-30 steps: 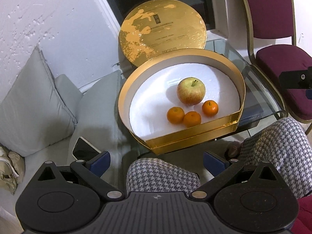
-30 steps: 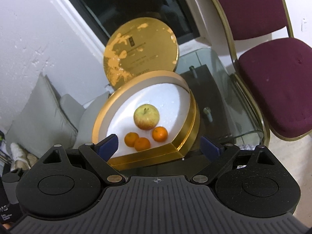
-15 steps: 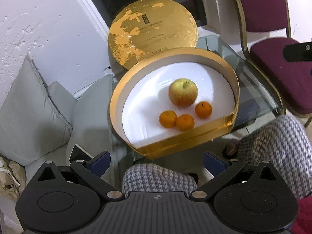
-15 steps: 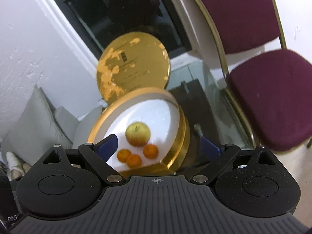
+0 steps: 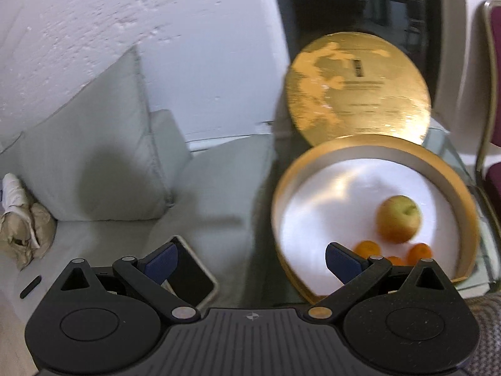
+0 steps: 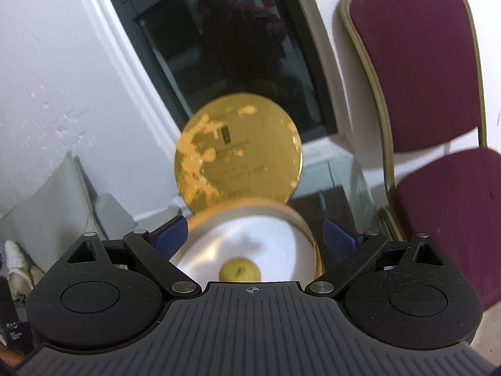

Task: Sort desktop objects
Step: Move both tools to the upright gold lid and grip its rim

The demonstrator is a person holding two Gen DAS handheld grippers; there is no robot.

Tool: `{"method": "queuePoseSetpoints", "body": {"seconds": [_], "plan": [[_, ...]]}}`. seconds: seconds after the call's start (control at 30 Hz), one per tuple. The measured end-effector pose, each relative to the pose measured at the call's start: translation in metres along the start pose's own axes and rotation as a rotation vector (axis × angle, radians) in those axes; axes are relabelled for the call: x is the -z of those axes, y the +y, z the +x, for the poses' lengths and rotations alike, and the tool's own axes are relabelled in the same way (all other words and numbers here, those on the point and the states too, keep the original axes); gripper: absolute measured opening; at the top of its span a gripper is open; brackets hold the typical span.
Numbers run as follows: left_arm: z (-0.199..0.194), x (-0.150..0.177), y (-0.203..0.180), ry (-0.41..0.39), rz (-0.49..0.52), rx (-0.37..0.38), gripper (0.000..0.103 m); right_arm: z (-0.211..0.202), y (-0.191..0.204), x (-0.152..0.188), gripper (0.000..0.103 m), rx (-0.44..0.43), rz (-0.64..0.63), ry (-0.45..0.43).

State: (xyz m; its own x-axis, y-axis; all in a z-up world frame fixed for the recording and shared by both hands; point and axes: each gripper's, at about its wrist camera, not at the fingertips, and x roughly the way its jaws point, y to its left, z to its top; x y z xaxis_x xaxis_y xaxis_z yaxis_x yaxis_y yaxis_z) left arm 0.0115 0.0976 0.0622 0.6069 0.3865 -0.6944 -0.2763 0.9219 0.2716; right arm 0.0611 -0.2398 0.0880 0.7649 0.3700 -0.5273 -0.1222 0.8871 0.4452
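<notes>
Both the left gripper [image 5: 250,258] and right gripper [image 6: 255,235] hang wide open, holding nothing. The round gold box [image 5: 451,169] on the glass table [image 6: 350,175] holds 1 yellow-green apple [image 5: 398,219] beside small orange tangerines [image 5: 419,253].

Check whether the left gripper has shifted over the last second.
Yes. The left gripper has swung left: the round gold box now sits at the right of its view, and the grey cushion fills the left.
</notes>
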Motion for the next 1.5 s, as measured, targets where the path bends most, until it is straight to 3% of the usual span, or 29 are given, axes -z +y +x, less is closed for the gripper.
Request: {"method": "queuePoseSetpoints", "body": {"seconds": [0.2, 0.27, 0.43, 0.57, 0.8, 1.17, 1.37, 1.5], "plan": [[0.026, -0.019, 0.022, -0.066, -0.053, -0.014, 0.102, 0.014, 0.015, -0.020, 0.098, -0.010, -0.066, -0.073], [0.037, -0.026, 0.021, -0.055, -0.057, -0.043, 0.102, 0.022, 0.020, -0.024, 0.098, -0.004, -0.084, -0.082], [0.051, -0.036, 0.019, -0.051, -0.048, 0.001, 0.102, 0.042, 0.023, -0.036, 0.098, -0.008, -0.098, -0.082], [0.071, -0.045, 0.020, -0.024, -0.027, -0.016, 0.102, 0.062, 0.019, -0.054, 0.098, -0.004, -0.100, -0.096], [0.125, -0.090, 0.021, -0.029, -0.004, -0.067, 0.102, 0.125, 0.004, -0.092, 0.101, -0.016, -0.073, -0.174], [0.253, -0.182, -0.012, -0.110, -0.162, 0.122, 0.102, 0.296, -0.021, -0.126, 0.101, 0.064, -0.015, -0.233], [0.306, -0.187, -0.031, -0.155, -0.287, 0.201, 0.102, 0.368, -0.033, -0.115, 0.101, 0.074, -0.069, -0.182], [0.326, -0.184, -0.042, -0.194, -0.305, 0.275, 0.101, 0.396, -0.041, -0.106, 0.101, 0.047, -0.095, -0.186]]}}
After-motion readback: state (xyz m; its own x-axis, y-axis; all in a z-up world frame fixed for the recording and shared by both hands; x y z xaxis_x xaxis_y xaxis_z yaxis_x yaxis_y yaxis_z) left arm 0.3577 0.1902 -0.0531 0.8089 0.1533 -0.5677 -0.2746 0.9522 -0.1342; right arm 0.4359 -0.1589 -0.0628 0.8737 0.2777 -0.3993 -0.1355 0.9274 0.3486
